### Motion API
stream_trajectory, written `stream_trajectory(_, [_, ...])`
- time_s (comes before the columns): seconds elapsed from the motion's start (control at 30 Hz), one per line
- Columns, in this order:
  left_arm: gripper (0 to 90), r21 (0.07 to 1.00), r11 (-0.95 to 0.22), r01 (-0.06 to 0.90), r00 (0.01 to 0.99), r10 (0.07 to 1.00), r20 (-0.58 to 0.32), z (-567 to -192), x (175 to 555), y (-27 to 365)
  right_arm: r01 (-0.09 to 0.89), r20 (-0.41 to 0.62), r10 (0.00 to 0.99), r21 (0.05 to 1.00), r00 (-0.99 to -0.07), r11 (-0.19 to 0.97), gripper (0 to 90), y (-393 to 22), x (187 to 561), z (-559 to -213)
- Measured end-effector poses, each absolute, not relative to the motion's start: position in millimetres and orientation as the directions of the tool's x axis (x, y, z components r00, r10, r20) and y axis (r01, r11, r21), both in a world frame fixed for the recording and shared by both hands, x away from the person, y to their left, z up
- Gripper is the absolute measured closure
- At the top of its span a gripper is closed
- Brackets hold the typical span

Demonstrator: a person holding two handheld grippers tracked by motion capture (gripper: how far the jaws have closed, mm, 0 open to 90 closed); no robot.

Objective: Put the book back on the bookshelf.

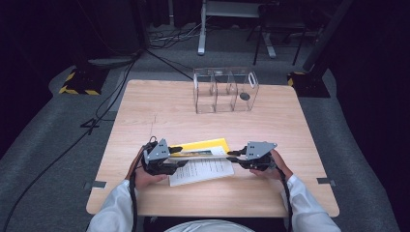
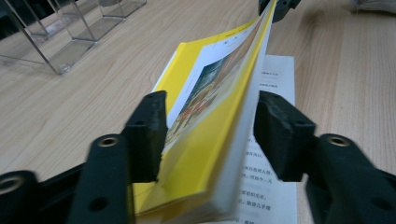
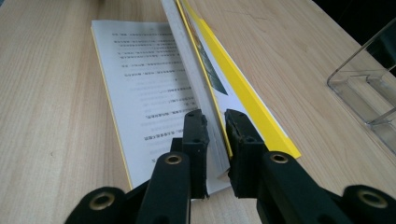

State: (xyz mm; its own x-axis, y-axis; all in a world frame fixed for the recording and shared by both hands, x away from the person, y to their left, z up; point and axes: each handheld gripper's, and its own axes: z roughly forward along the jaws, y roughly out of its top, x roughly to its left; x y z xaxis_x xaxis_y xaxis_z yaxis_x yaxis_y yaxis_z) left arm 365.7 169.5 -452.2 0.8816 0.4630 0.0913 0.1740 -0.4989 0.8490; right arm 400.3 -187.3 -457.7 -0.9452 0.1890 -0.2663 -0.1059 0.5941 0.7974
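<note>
Yellow book (image 1: 205, 152) at 6 o'clock on table (image 1: 145, 111), open, pages fanned upright. Right gripper (image 3: 215, 133) clamped on page block; left gripper (image 2: 210, 135) jaws apart around it. Light, floppy, slippery covers; grip near spine.

table (image 1: 145, 121): pale wood grain, smooth, matt
book (image 2: 205, 140): paper pages, glossy yellow cover
organizer (image 1: 225, 89): clear, shiny plastic
floor (image 1: 43, 145): grey carpet, rough

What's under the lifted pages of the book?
A printed page of the open book lies flat on the table. Its far part is hidden behind the raised pages.
</note>
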Motion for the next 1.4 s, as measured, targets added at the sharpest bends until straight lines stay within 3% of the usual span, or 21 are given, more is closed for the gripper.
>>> stream_trajectory(0.13, [31.2,0.839,-0.521,0.158,0.868,0.478,0.134,-437.2,359.2,158.3,-0.108,-0.272,0.192,0.796,-0.943,0.595,80.9,-186.8,395.1,-450.7])
stream_trajectory(0.33, [26.4,0.773,-0.616,0.148,0.877,0.443,0.185,-432.5,356.5,130.5,-0.124,-0.289,0.179,0.783,-0.941,0.61,81.9,-181.6,390.2,-446.4])
stream_trajectory(0.67, [43.8,0.677,-0.702,0.223,0.862,0.466,0.199,-441.8,358.5,90.5,-0.124,-0.289,0.169,0.77,-0.942,0.626,81.1,-174.3,385.5,-446.0])
stream_trajectory(0.93, [47.3,0.619,-0.747,0.242,0.834,0.486,0.26,-450.3,358.9,68.3,-0.129,-0.3,0.167,0.76,-0.939,0.637,81.0,-166.9,381.2,-446.1])
stream_trajectory(0.97, [51.3,0.607,-0.757,0.241,0.819,0.494,0.291,-452.8,358.8,65.4,-0.131,-0.304,0.17,0.76,-0.937,0.637,81.1,-164.6,379.4,-446.0])
stream_trajectory(1.17, [60.3,0.619,-0.744,0.253,0.784,0.532,0.32,-457.4,359.6,64.7,-0.127,-0.306,0.179,0.76,-0.935,0.637,80.7,-160.7,377.2,-445.5])
stream_trajectory(1.4, [69.2,0.635,-0.744,0.208,0.794,0.508,0.335,-458.5,358.1,67.0,-0.095,-0.277,0.219,0.793,-0.936,0.601,75.0,-163.3,378.0,-444.1])
